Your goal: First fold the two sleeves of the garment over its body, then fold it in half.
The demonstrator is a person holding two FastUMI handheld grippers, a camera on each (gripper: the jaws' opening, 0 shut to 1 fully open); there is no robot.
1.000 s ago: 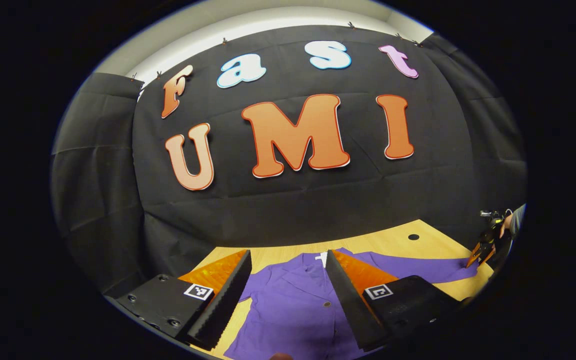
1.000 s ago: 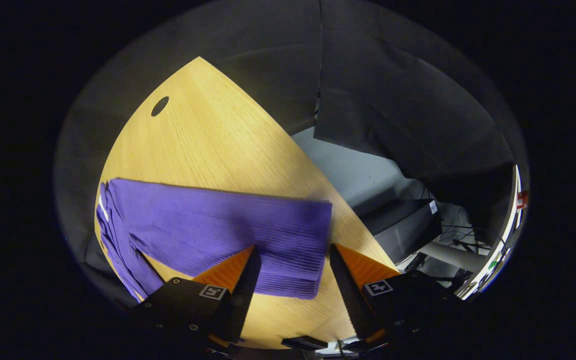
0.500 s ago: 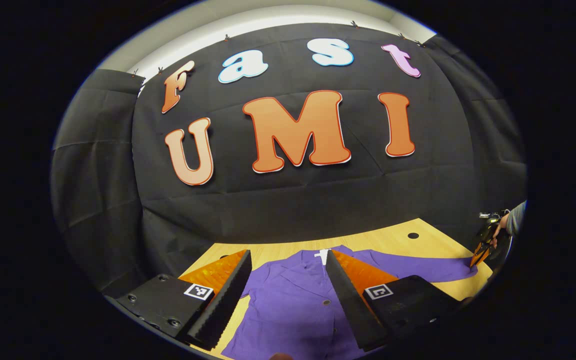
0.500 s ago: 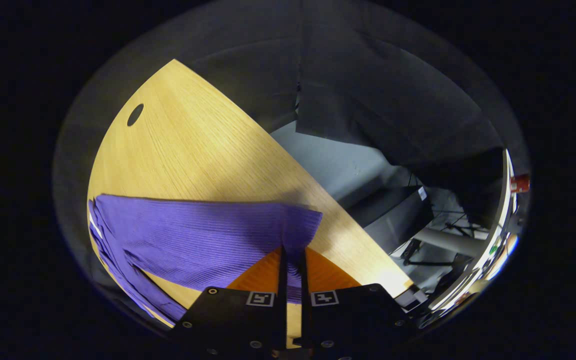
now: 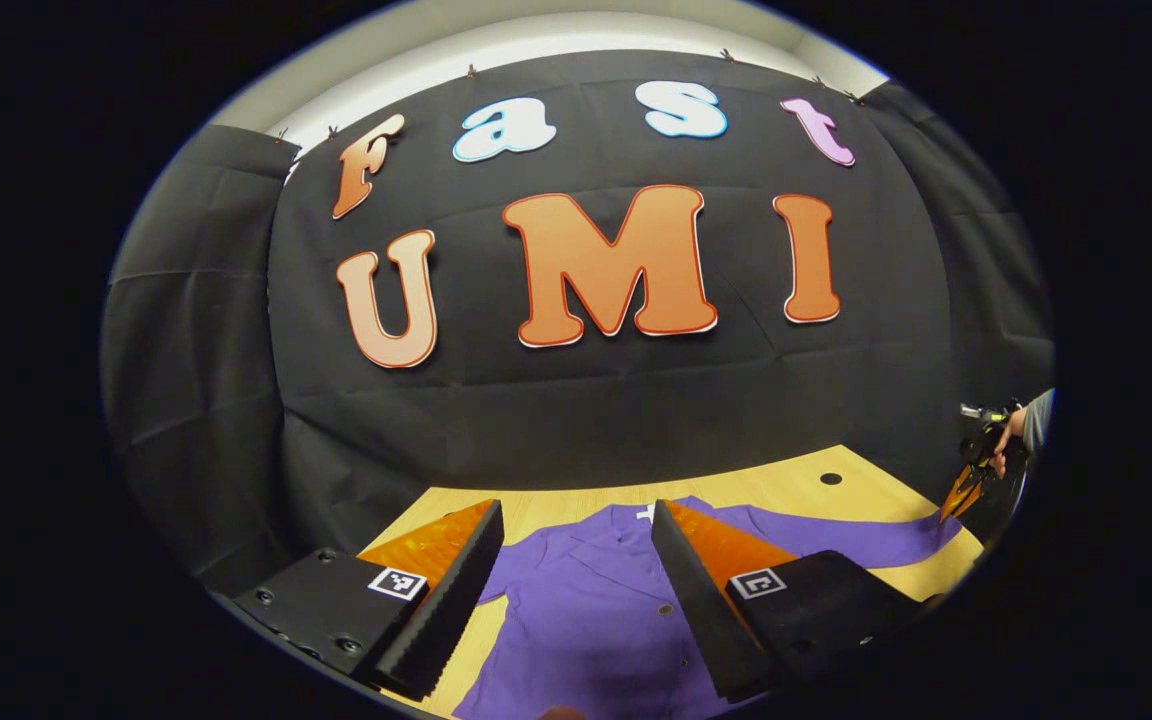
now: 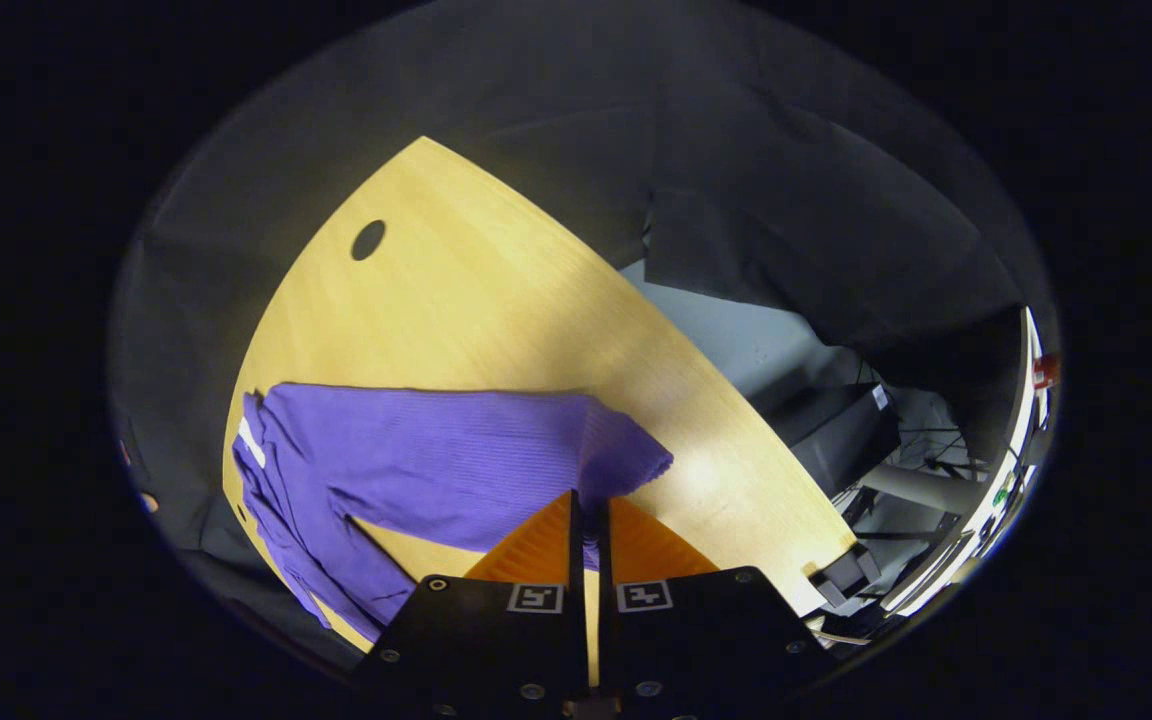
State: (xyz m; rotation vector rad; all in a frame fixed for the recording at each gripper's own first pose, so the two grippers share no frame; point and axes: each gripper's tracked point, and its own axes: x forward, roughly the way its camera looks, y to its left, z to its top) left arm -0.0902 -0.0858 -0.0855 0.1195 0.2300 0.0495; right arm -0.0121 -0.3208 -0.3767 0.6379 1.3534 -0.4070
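A purple buttoned garment [image 5: 586, 610] lies flat on the wooden table [image 5: 796, 485], collar toward the far wall. My left gripper [image 5: 576, 560] hovers open above its chest, nothing between the fingers. One sleeve [image 5: 836, 540] stretches out to the right. In the right gripper view that sleeve [image 6: 436, 460] runs across the table [image 6: 496, 300], and my right gripper [image 6: 588, 505] is shut on its cuff, which is lifted slightly. Far right in the left gripper view, the right gripper [image 5: 958, 505] pinches the cuff, held by a hand [image 5: 1011, 440].
A dark round hole [image 6: 368, 240] sits in the tabletop near the far edge. The table's right edge [image 6: 776, 470] drops off to the floor with dark equipment [image 6: 841, 440] below. Black cloth walls the booth behind.
The right gripper closed on the sleeve cuff between one second and half a second ago, and has since raised it a little. The left gripper stayed open, shifting slightly.
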